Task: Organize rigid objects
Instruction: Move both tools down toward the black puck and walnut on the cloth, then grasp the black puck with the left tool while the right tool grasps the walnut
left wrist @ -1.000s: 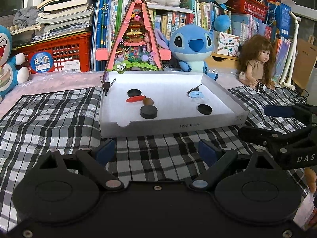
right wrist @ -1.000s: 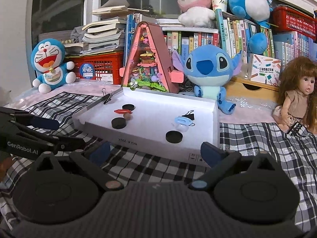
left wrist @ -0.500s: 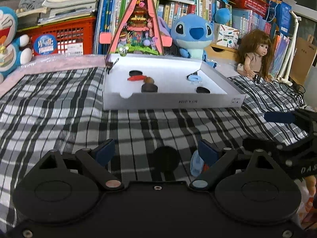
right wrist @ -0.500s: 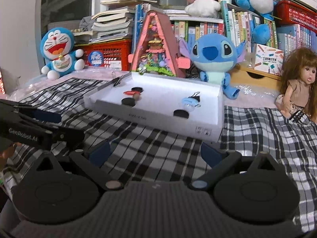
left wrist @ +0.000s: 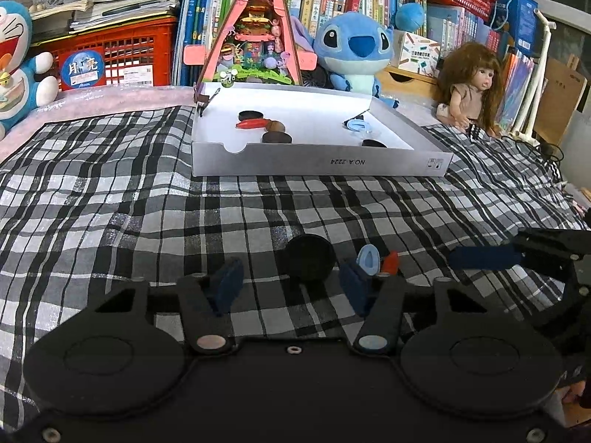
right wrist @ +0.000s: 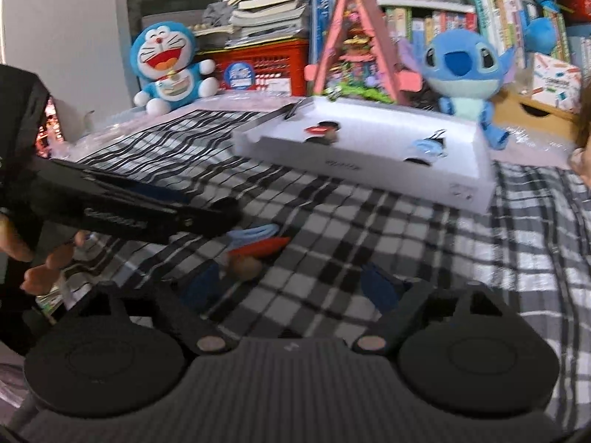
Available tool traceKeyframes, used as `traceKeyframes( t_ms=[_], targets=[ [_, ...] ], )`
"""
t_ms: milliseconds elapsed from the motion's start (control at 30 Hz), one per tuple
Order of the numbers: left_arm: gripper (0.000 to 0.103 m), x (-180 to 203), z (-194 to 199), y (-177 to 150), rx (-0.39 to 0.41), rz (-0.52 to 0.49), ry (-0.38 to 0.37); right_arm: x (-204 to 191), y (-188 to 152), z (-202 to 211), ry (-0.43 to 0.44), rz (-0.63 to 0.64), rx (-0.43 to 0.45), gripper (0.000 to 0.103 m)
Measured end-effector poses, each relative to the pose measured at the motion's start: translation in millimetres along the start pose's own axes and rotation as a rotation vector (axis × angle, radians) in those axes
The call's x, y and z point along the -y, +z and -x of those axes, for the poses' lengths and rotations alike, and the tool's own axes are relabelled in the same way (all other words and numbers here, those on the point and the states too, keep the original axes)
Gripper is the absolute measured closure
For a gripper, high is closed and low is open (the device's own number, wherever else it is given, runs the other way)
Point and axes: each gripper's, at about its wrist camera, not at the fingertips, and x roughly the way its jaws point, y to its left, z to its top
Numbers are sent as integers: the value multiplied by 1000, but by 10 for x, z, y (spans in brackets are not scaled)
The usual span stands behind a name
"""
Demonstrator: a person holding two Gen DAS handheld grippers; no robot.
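Left wrist: left gripper [left wrist: 291, 282] open, straddling black disc [left wrist: 309, 262] near cloth front edge, likely lining up pick; right gripper [right wrist: 295, 282] open, empty.

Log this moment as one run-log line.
left tool: open, over black disc | right tool: open, empty | white box: partly filled

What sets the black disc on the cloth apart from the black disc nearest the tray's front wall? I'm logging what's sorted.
The black disc on the cloth lies outside the white tray, between the open left tongs; the disc in the tray sits inside, beside a brown nut. The cloth disc looks larger, being nearer. Both are flat, round and dark.
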Motion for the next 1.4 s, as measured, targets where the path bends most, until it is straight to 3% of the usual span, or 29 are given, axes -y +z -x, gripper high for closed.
traceKeyframes(
  t_ms=[433,567,600,1033,1400],
  targets=[
    [53,80,-116,57,1,-33,21,-239,50,-106,24,68,-17,53],
    [72,102,-147,67,4,-44,42,-240,47,-125,17,57,-19,71],
    [73,102,-150,74,2,-44,40,-245,42,-122,14,55,-18,76],
    [73,181,-57,66,26,-62,47,-190,48,-37,-24,16,8,76],
    [73,245,-61,156,0,-34,104,-23,89,27,-110,-38,21,76]
  ],
)
